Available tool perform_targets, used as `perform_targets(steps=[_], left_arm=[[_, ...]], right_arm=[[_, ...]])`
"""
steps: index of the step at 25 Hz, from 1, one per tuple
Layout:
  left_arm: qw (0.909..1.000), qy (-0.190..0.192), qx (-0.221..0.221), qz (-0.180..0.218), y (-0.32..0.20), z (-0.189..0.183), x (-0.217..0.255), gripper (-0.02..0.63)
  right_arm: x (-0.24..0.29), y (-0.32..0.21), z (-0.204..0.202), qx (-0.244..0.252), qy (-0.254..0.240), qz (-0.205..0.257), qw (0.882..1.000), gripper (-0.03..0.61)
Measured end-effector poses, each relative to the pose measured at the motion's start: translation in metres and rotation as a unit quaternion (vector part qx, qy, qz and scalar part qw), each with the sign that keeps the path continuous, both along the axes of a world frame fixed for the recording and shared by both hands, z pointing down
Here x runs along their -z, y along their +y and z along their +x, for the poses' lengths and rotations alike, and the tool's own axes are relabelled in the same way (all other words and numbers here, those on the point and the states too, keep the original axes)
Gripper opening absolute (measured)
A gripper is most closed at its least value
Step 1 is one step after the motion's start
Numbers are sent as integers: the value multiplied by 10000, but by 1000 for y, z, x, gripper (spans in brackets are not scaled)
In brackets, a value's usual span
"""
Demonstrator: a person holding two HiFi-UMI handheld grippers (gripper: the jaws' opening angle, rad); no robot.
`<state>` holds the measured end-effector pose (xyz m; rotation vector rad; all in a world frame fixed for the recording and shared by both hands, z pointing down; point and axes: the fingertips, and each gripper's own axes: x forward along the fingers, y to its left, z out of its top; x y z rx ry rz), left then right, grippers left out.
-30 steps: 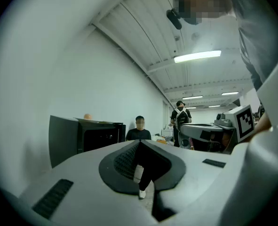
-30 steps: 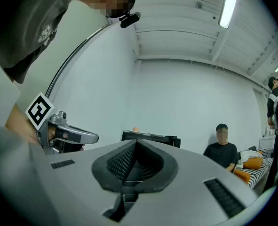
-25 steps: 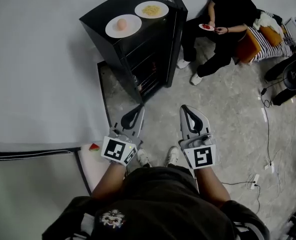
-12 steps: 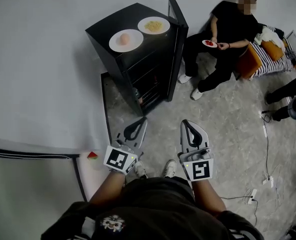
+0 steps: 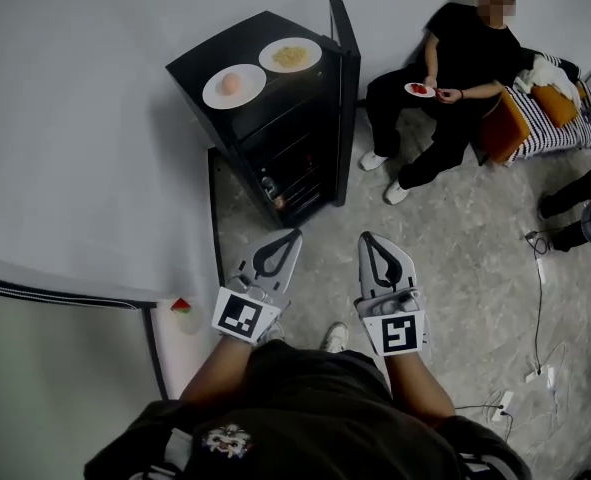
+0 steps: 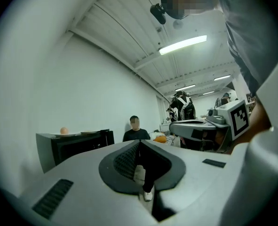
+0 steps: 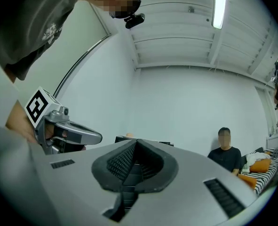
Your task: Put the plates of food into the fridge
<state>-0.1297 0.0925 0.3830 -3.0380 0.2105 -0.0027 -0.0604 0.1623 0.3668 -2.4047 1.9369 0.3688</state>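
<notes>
A small black fridge (image 5: 275,118) stands ahead against the wall, its door (image 5: 341,88) swung open to the right. On its top sit two white plates: one with a round peach-coloured food (image 5: 233,85), one with yellow food (image 5: 290,55). My left gripper (image 5: 288,236) and right gripper (image 5: 367,239) are both shut and empty, held side by side low in front of me, well short of the fridge. In the left gripper view the fridge (image 6: 73,145) shows at the left with the round food (image 6: 64,130) on top.
A seated person (image 5: 445,78) right of the fridge holds a small plate with red food (image 5: 419,89). Another small plate with red food (image 5: 182,307) lies at my left. Cables (image 5: 535,258) run over the floor at the right. Striped bedding (image 5: 560,108) lies beyond.
The view has shifted a little; the fridge now appears slightly further left. Both grippers stay shut and keep side by side, edging slightly forward.
</notes>
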Motion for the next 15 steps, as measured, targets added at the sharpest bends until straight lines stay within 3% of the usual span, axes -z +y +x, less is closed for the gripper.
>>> perform_targets(steps=[7, 15], left_arm=[[9999, 45, 60, -144, 9, 24, 2, 21], [9997, 147, 93, -161, -33, 49, -5, 21]], right_arm=[[2, 1, 25, 103, -22, 128, 9999, 23], [-7, -41, 47, 227, 51, 79, 9997, 23]])
